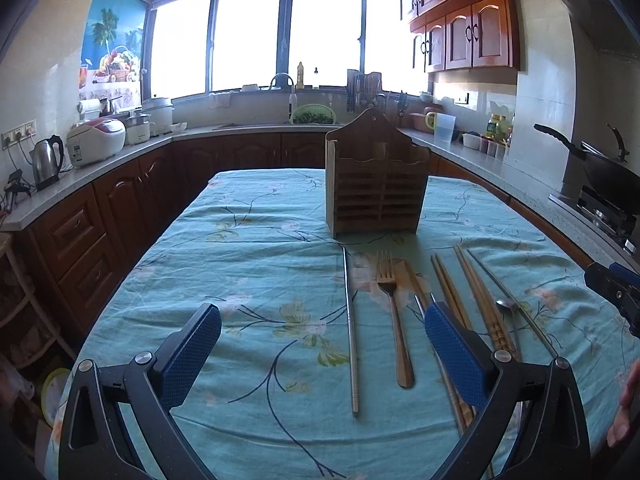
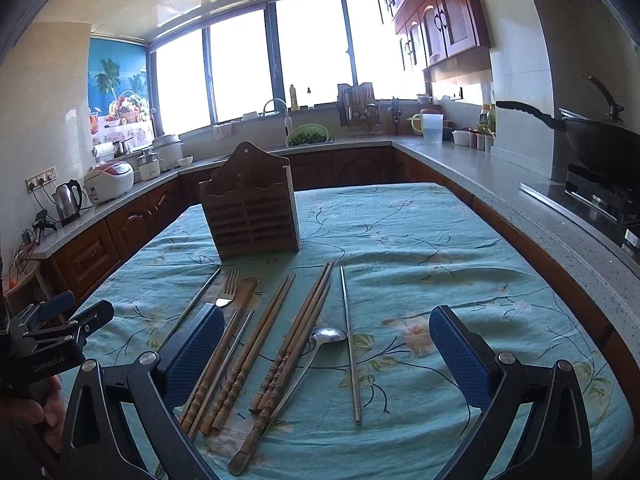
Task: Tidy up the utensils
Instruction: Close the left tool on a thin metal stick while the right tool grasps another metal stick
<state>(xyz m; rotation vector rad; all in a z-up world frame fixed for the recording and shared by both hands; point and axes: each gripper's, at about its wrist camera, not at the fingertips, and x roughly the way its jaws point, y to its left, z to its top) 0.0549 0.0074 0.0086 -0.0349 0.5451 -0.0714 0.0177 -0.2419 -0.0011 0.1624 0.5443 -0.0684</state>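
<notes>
A wooden utensil holder stands upright on the teal floral tablecloth. In front of it lie a metal chopstick, a fork, wooden chopsticks, a spoon and another metal chopstick. My left gripper is open and empty above the near table, over the left metal chopstick and fork. My right gripper is open and empty above the wooden chopsticks and spoon.
Counters run round the table with a kettle, rice cooker, sink with green basket and a wok on the stove at right. The other gripper shows at each view's edge.
</notes>
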